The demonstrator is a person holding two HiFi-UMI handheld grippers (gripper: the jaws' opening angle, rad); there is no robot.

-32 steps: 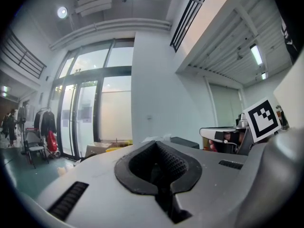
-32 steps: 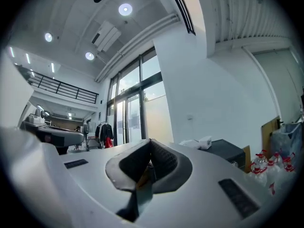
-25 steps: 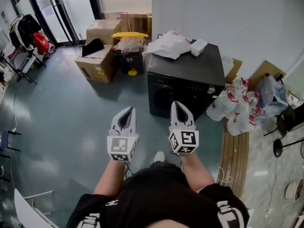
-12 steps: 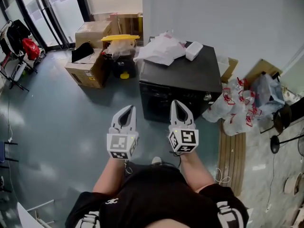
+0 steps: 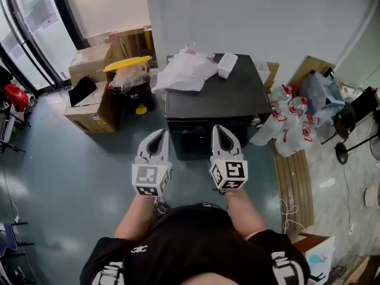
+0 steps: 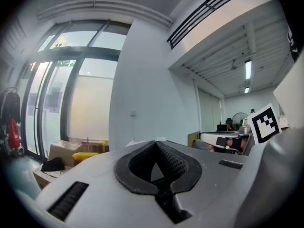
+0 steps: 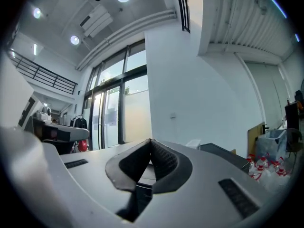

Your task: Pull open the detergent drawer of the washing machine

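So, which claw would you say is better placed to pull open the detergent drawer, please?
Probably left: the left claw lines up with the washing machine at its left front edge, opposite the knob; the right claw faces mid-front. Both are shut; the drawer itself can't be made out.

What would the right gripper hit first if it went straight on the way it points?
Most likely the washing machine, near its upper front edge, straight ahead of the right gripper. Height is unclear: the gripper's own view looks just over the machine's top, so it might skim that and reach the wall.
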